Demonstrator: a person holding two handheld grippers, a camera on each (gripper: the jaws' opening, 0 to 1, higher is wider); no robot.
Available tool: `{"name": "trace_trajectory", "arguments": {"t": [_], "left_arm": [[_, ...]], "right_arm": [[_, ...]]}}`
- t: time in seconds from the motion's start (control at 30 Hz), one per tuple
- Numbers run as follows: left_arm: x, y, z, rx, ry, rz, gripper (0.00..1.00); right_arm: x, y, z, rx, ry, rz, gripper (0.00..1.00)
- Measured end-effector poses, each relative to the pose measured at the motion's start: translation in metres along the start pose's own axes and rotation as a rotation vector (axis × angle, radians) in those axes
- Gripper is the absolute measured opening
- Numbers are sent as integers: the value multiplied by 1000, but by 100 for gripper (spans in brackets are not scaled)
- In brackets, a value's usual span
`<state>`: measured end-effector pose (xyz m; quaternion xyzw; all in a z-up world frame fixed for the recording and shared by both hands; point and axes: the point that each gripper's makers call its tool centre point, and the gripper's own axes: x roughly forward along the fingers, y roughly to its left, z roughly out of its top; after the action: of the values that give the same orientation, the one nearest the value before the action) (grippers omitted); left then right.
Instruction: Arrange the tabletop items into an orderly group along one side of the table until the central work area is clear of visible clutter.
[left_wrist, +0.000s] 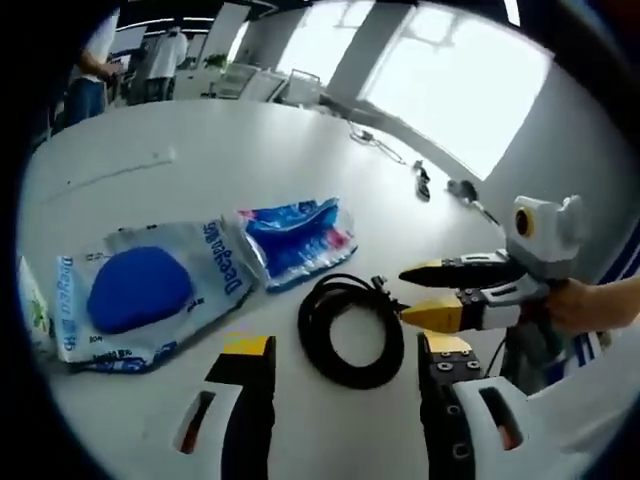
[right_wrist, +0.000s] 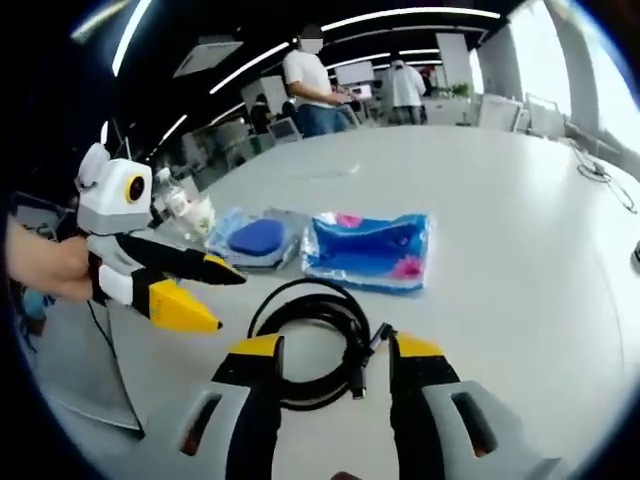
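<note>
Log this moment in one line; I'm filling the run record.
left gripper: open | right gripper: open, at coiled black cable | blue packets: beside cable | table

clear bag (left_wrist: 150, 290) with blue print, partly readable "Deega"

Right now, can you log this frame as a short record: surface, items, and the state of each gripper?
surface: white table
items: coiled black cable; clear bag holding a blue object; blue printed packet
layout: bag and packet side by side, touching; cable apart from them
left gripper: open, empty, jaws either side of the cable's near edge
right gripper: open, empty, jaws flanking the cable's near loop
background: people standing beyond the table
</note>
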<state>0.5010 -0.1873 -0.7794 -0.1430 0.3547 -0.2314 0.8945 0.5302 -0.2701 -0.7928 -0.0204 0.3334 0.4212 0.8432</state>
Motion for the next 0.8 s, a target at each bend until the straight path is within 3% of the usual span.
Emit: {"name": "trace_trajectory", "arguments": {"t": [0.1,0.17,0.27,0.37,0.47,0.8], "left_arm": [[-3,3,2,34,-12,21,75],[-6,4,2,62,-9,30,81],[-10,4,6,57,-24,27,87],[-15,5,9,86,-32,37,91],[-21,7,10,88,-32,39,92],[-48,23,8,84,-43,77,92]], "right_arm": [[-2,3,1,-39,1,3,49],[-3,5,2,-57,-1,1,58],[-4,5,7,-43,-20,2,74],[-7,7,10,-40,-25,3,83],[-9,9,11,-45,-28,13,87],[-20,13,13,-62,-28,19,84]]}}
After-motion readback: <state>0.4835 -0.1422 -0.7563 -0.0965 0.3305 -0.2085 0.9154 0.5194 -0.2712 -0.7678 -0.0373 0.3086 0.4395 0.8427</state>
